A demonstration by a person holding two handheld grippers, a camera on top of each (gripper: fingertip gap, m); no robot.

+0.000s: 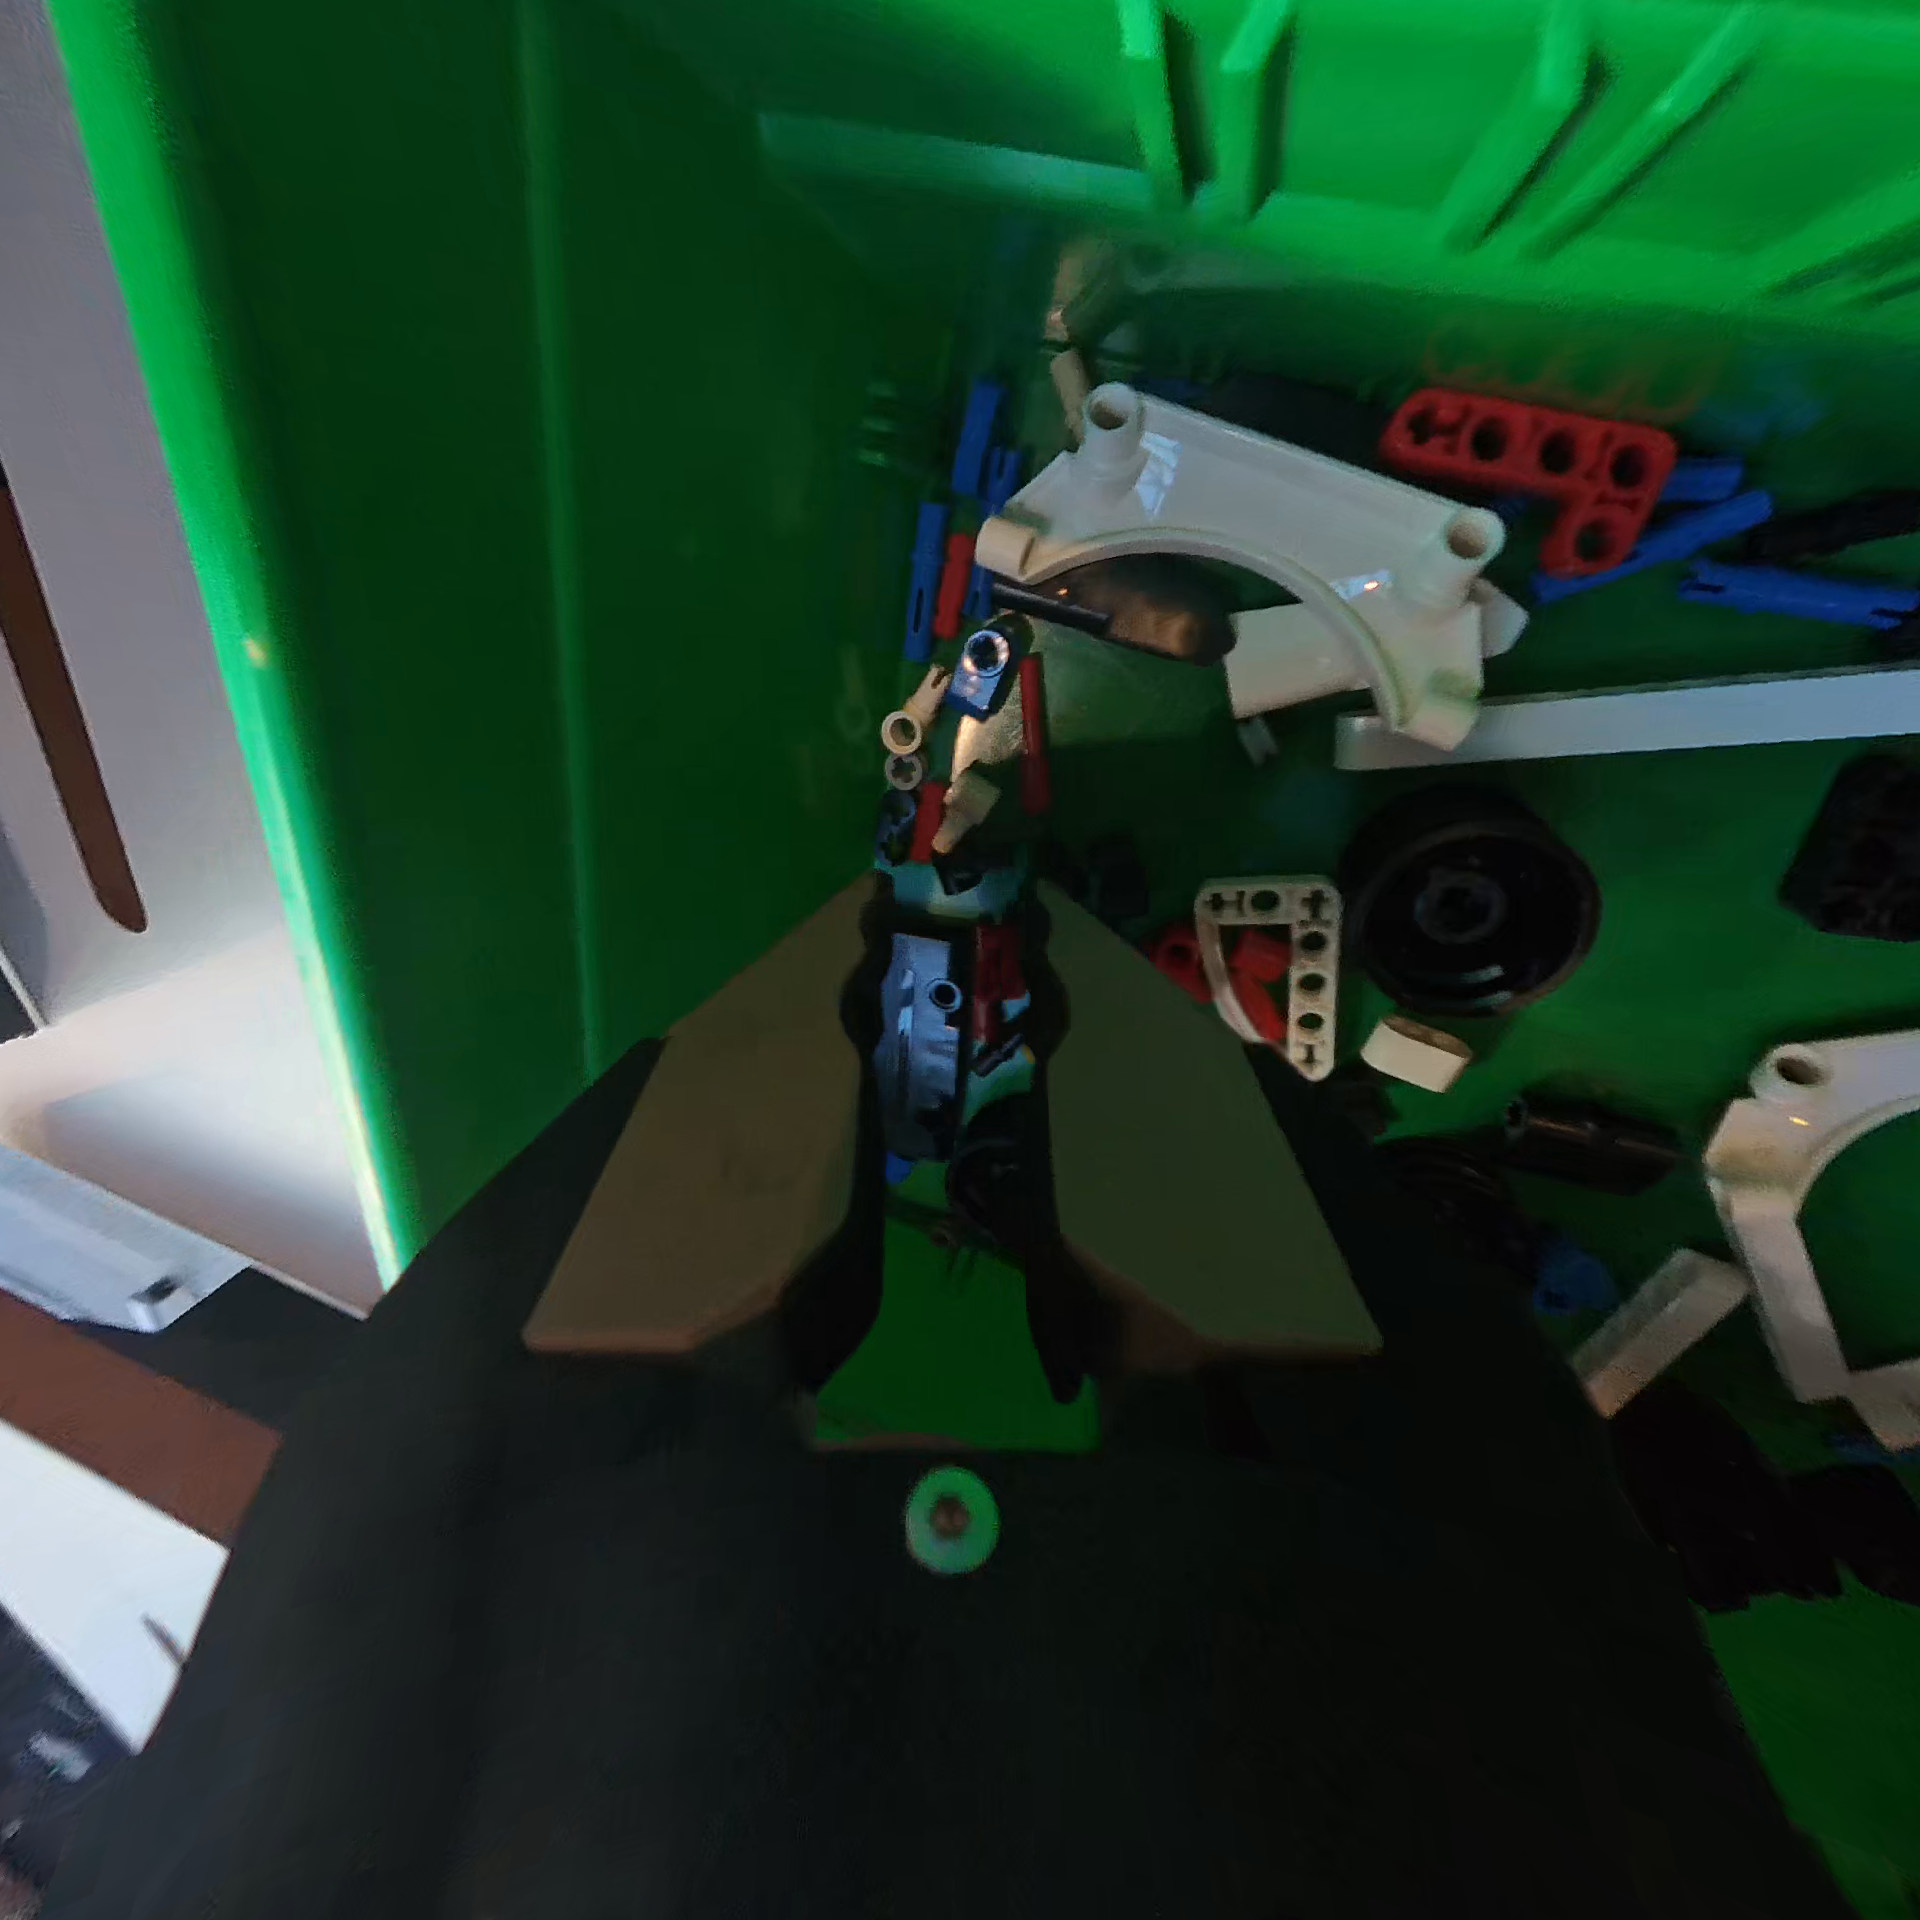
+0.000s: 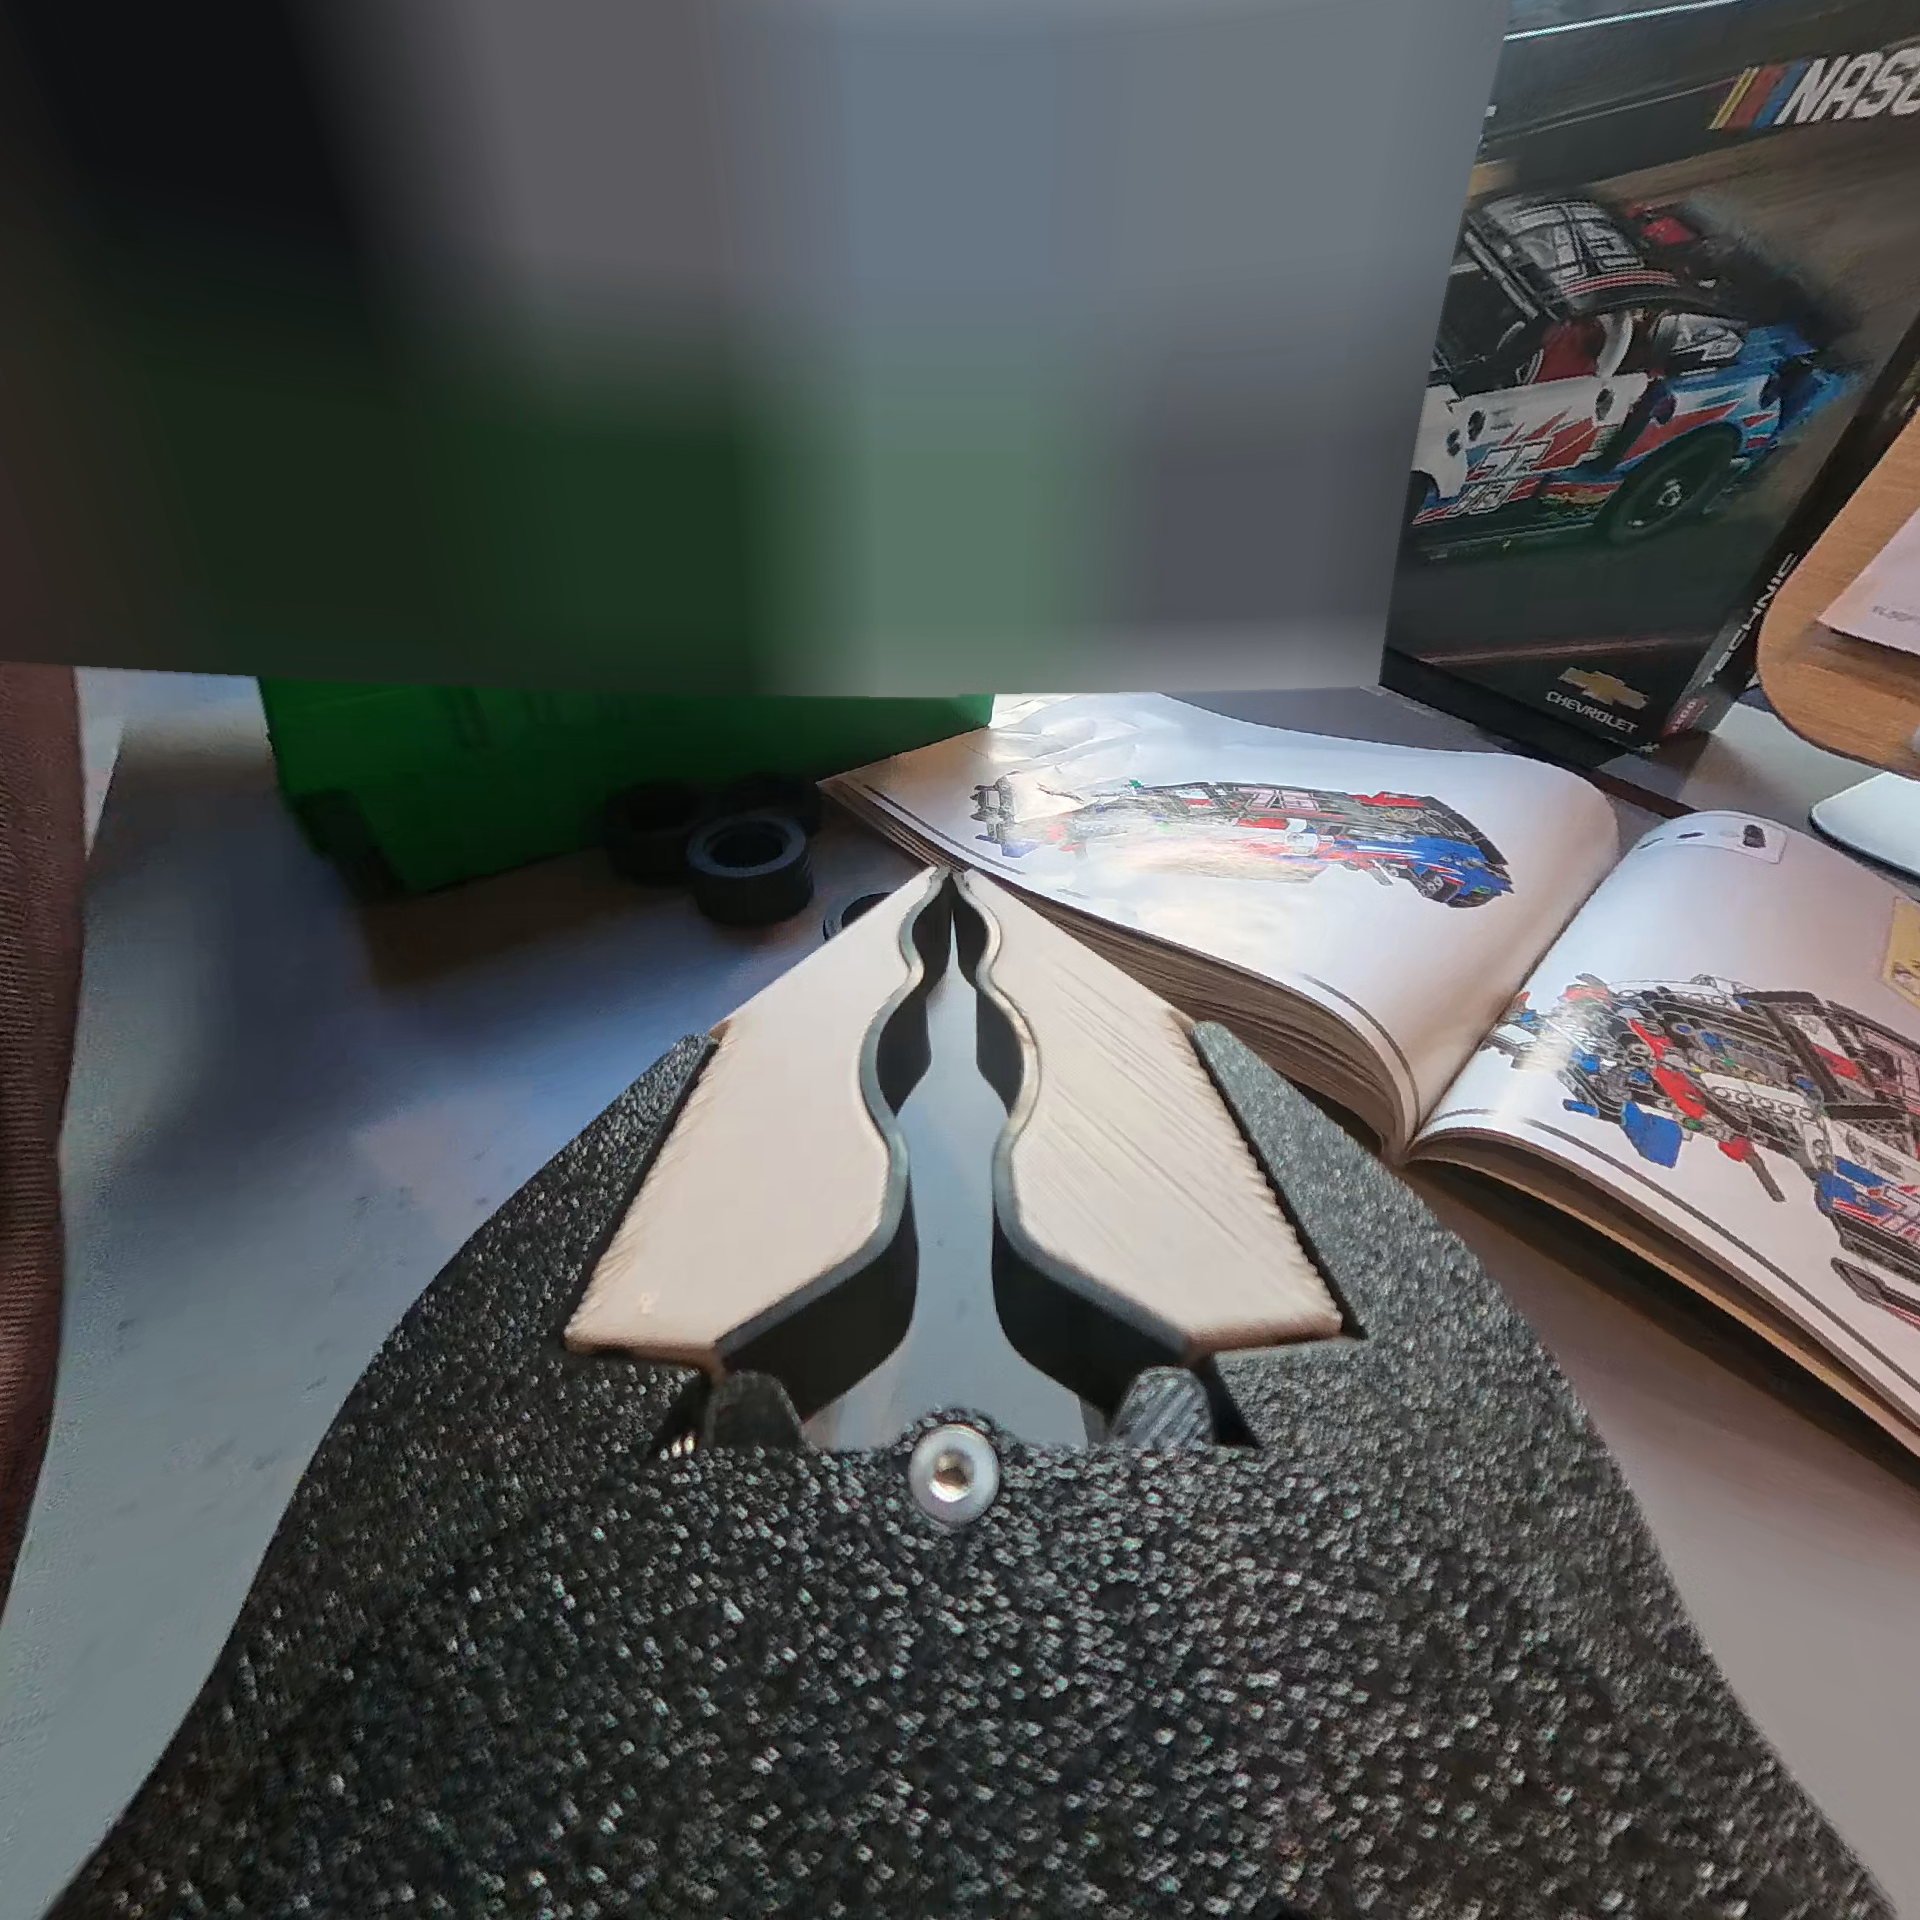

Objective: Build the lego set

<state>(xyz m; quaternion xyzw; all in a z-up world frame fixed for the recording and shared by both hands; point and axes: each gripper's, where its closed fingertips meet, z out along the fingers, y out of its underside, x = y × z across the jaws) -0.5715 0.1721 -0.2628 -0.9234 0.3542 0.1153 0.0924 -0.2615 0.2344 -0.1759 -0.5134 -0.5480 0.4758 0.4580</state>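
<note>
In the left wrist view my left gripper (image 1: 954, 904) is inside a green bin (image 1: 675, 520), close to its left wall. Its jaws are nearly closed on a small cluster of blue-grey, red and teal lego pieces (image 1: 925, 1029) that fills the gap between them. Loose parts lie on the bin floor: a white arched panel (image 1: 1299, 561), a red angled beam (image 1: 1538, 457), a black wheel hub (image 1: 1465, 914), a white frame piece (image 1: 1288, 966) and blue pins (image 1: 1787, 592). In the right wrist view my right gripper (image 2: 951, 883) is shut and empty above the grey table (image 2: 260, 1143).
An open instruction booklet (image 2: 1351, 935) lies right of my right gripper. Black tyres (image 2: 748, 852) sit beside the green bin (image 2: 468, 790) at the back. The set's box (image 2: 1642, 416) stands at the far right. A second white arched panel (image 1: 1787, 1195) lies at the bin's right. Tip to tip, the grippers are about 35 centimetres apart. Measured from the fingertips, the black wheel hub (image 1: 1465, 914) is 7 centimetres or so from the left gripper and 30 centimetres from the right.
</note>
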